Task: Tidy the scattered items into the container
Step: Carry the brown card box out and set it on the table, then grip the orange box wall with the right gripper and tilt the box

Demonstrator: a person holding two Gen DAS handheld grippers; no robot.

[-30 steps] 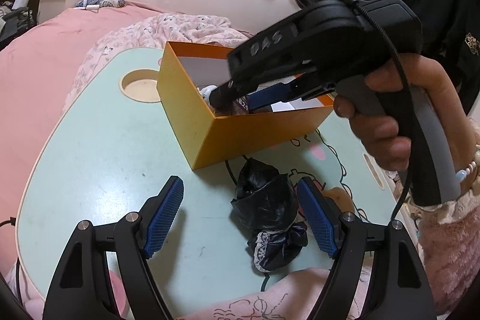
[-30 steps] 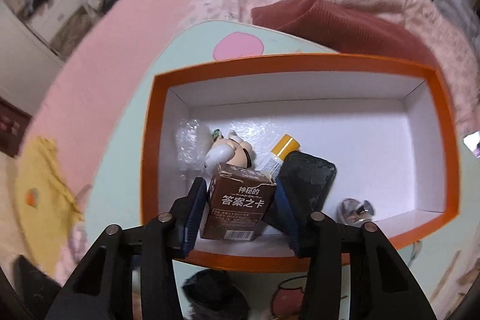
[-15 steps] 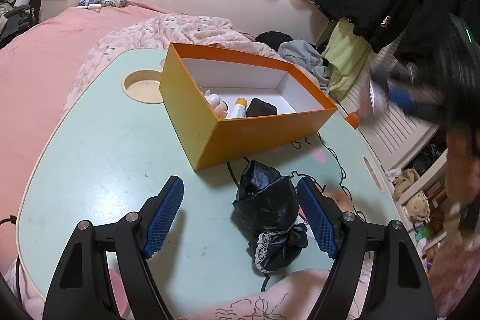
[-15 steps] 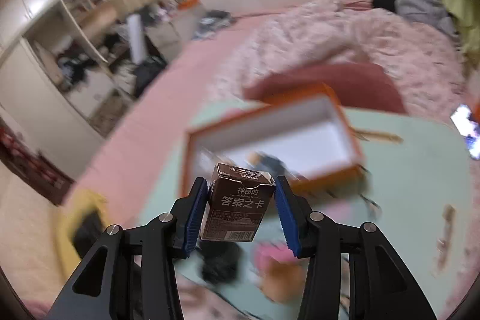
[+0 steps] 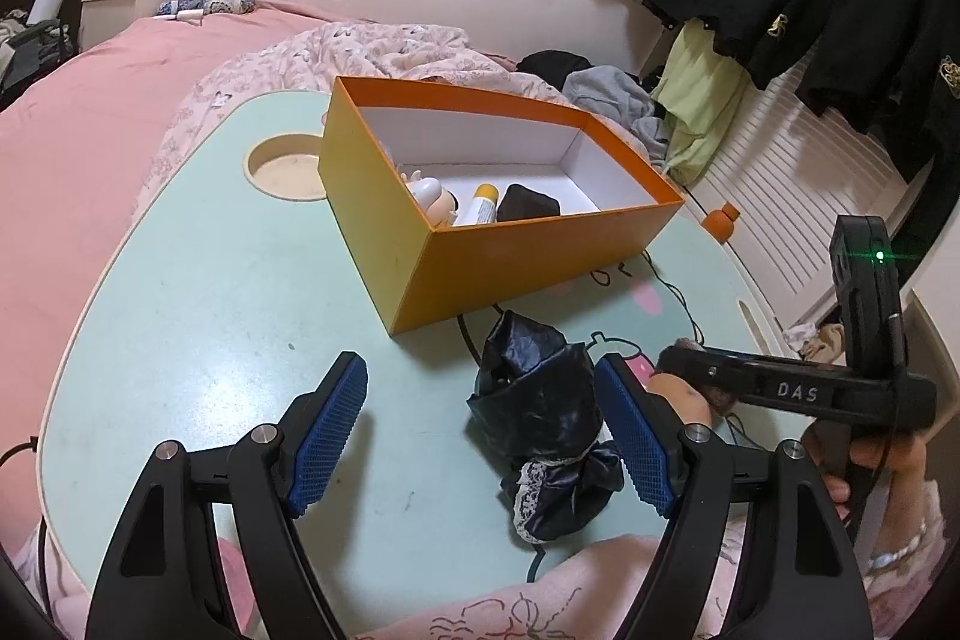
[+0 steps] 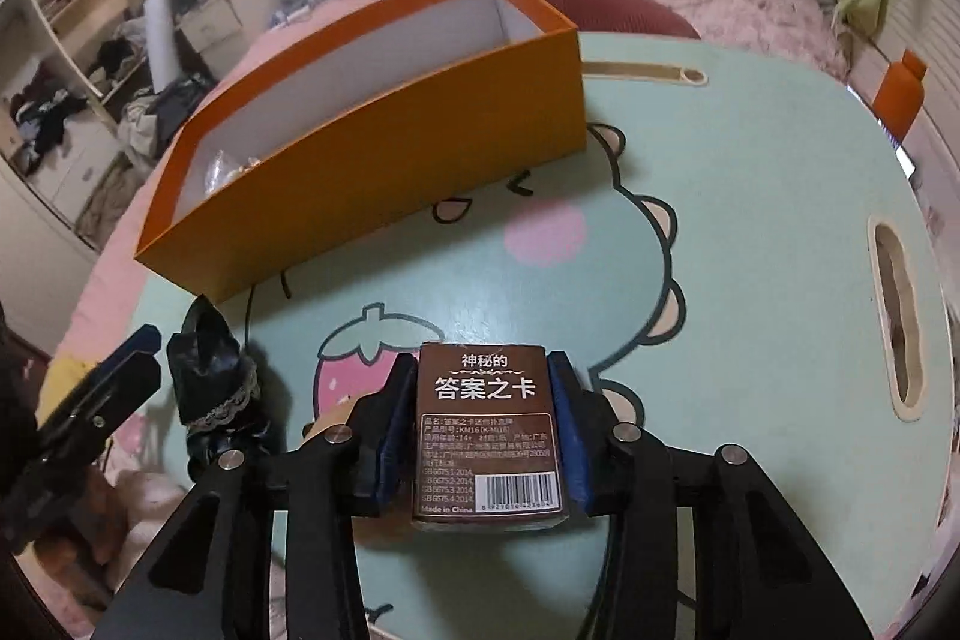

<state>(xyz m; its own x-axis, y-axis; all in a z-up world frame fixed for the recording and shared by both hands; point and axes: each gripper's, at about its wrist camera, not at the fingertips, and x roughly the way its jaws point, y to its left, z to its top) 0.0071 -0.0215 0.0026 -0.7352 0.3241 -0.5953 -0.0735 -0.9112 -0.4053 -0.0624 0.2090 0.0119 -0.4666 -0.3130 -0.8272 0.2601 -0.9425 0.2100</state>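
Note:
An orange box (image 5: 528,250) with a white inside stands on the mint table (image 5: 210,316); it also shows in the right wrist view (image 6: 384,196). Inside lie a small figurine (image 5: 429,193), a yellow-capped tube (image 5: 480,205) and a black pouch (image 5: 528,205). My left gripper (image 5: 480,427) is open, low over the table, with a black folded umbrella (image 5: 540,418) between its fingers, nearer the right one. My right gripper (image 6: 483,421) is shut on a brown card box (image 6: 487,430), held low over the table in front of the orange box.
A round cup recess (image 5: 285,166) is in the table left of the box. A slot handle (image 6: 897,316) is cut near the table's right edge. An orange bottle (image 6: 897,91) stands beyond it. A thin black cable (image 5: 678,298) runs across the table. Bedding surrounds the table.
My right gripper has pulled back out of the orange box with the brown card box still in it, and now sits low over the table in front. My left gripper has not moved.

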